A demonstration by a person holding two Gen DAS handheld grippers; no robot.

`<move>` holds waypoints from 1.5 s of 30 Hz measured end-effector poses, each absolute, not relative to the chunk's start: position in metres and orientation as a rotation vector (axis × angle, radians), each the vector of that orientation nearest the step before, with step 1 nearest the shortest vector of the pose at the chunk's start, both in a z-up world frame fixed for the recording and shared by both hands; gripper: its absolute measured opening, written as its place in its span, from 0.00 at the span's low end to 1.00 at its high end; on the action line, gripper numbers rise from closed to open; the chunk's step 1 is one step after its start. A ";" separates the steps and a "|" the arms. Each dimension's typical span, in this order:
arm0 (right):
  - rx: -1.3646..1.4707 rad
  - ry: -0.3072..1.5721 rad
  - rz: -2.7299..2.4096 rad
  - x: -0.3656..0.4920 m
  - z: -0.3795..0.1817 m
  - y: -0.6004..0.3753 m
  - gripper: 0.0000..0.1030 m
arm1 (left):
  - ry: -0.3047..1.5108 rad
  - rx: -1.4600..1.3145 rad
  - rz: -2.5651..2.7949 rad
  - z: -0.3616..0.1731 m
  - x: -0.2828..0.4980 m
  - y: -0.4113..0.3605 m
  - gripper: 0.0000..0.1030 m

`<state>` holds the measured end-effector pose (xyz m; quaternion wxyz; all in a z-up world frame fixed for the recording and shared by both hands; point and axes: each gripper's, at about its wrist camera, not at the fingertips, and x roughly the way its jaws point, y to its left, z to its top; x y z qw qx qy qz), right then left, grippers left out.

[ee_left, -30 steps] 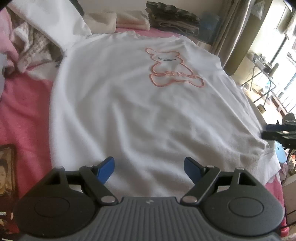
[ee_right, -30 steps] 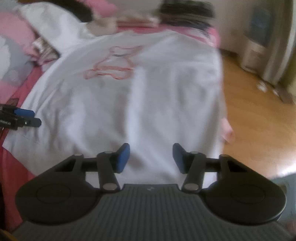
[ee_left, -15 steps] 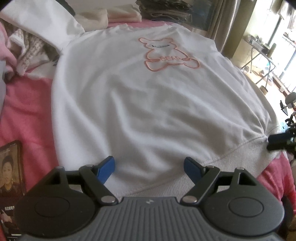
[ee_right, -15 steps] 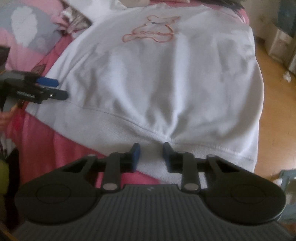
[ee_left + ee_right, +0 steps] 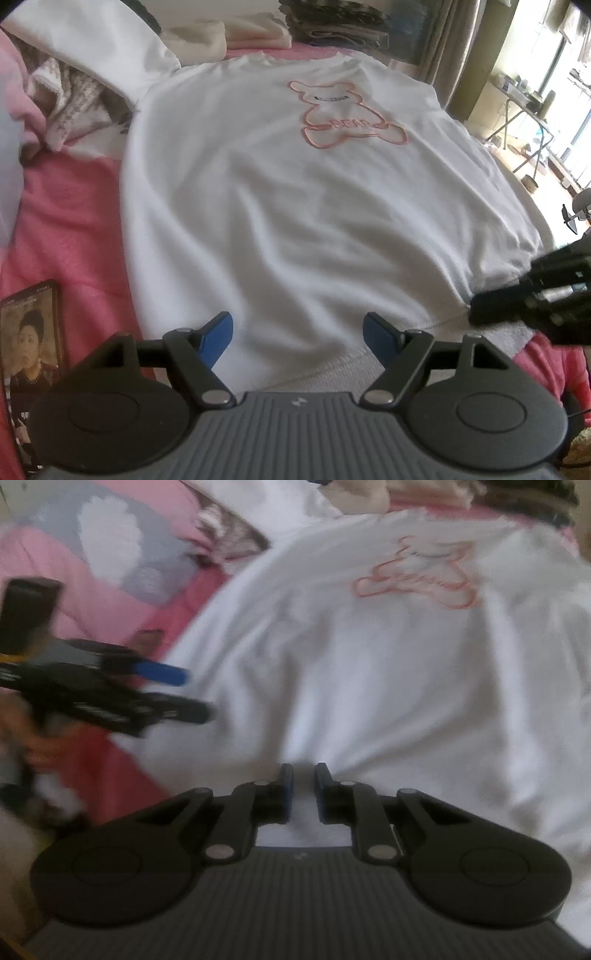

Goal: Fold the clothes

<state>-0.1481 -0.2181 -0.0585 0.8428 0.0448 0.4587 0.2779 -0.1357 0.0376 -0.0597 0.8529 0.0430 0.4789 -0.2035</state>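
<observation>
A white sweatshirt (image 5: 295, 206) with a pink bear outline (image 5: 343, 114) lies flat on the pink bed (image 5: 66, 221), hem toward me. My left gripper (image 5: 297, 332) hovers over the hem's left part, jaws wide and narrowing slightly, nothing pinched. My right gripper (image 5: 303, 790) is closing on the hem of the sweatshirt (image 5: 369, 683); cloth sits between its blue pads and creases run out from them. In the left wrist view the right gripper (image 5: 532, 295) shows at the hem's right end. The right wrist view, which is blurred, shows the left gripper (image 5: 195, 694) at the left.
A phone (image 5: 29, 369) with a lit screen lies on the bed, left of the hem. Rumpled clothes (image 5: 74, 96) and folded stacks (image 5: 332, 18) sit along the far side. The bed's right edge drops to a wooden floor with a folding table (image 5: 524, 107).
The right gripper's jaws went from half open to nearly together at the hem, gathering cloth. It swung left and tipped down. The left gripper stayed over the hem, jaws a little narrower.
</observation>
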 end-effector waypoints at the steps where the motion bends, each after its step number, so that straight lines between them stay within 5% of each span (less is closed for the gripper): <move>1: 0.096 0.953 0.578 -0.145 -0.056 -0.218 0.10 | 1.009 0.089 -0.428 -0.060 -0.135 0.038 0.76; 17: 0.098 0.942 0.780 -0.141 -0.064 -0.160 0.10 | 0.991 0.084 -0.409 -0.054 -0.131 0.058 0.52; 29: 0.225 1.009 0.968 -0.147 -0.084 -0.128 0.12 | 0.939 0.056 -0.406 -0.046 -0.120 0.056 0.51; 38: 0.388 0.800 0.309 -0.107 -0.048 -0.290 0.13 | 0.934 0.060 -0.506 -0.055 -0.120 0.027 0.51; 45: 0.148 0.811 -0.016 -0.107 -0.074 -0.335 0.04 | 0.971 0.104 -0.492 -0.067 -0.123 0.020 0.52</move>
